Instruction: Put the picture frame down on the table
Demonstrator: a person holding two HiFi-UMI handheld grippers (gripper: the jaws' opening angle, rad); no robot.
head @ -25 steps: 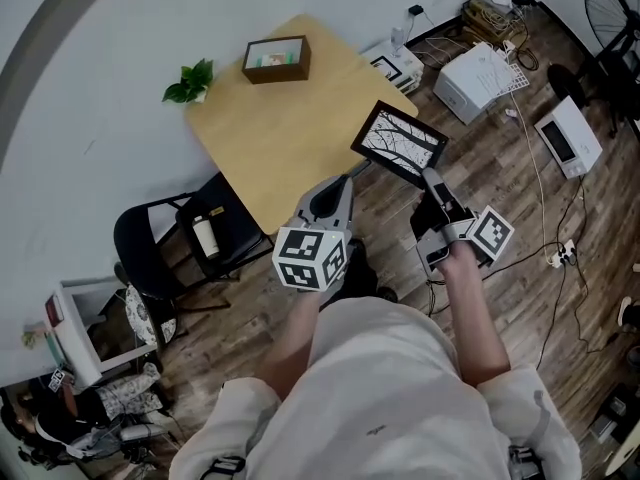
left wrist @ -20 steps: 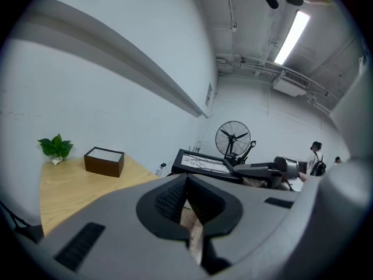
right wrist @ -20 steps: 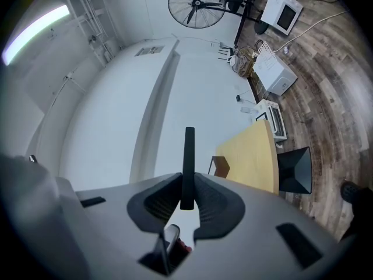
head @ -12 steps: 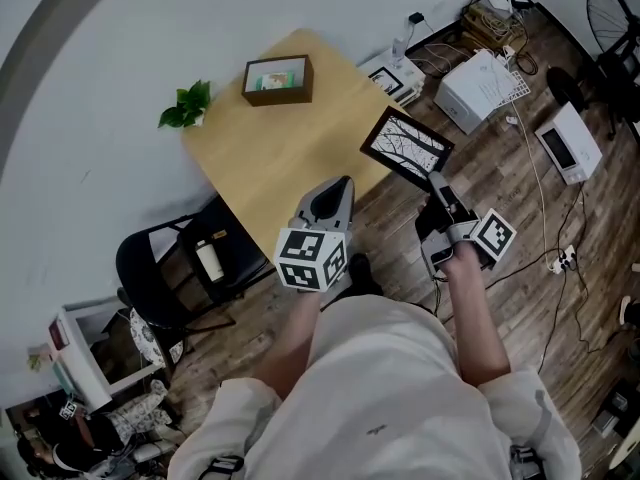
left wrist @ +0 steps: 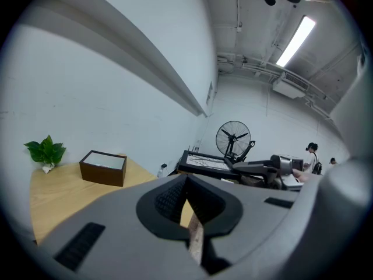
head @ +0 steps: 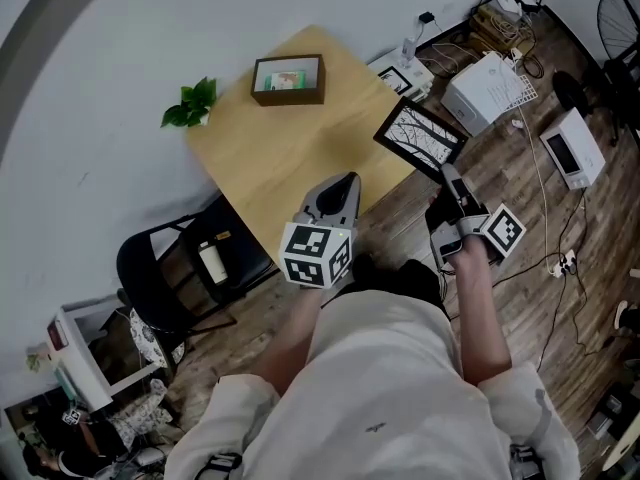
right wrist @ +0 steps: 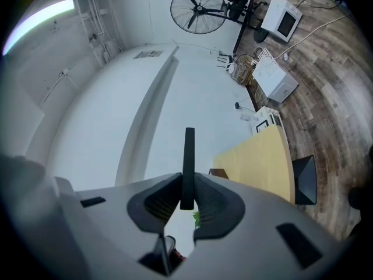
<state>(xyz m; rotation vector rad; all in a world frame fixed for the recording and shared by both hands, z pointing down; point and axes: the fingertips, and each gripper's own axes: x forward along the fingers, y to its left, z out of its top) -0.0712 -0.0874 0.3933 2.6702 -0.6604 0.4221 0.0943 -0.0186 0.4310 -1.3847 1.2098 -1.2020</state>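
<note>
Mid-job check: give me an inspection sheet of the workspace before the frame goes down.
Surface: wooden table, set against the wall.
Job's things: picture frame, in the air off the table's right edge, not yet set down.
Clutter: brown box and plant at the table's far side.
Grippers: right hand-held gripper shut on the picture frame's edge; left hand-held gripper shut, nothing in it, by the table's near edge.
Cables: white cable across the floor; tangle by the wall.
Surroundings: chair holding a bottle; white box; fan.
</note>
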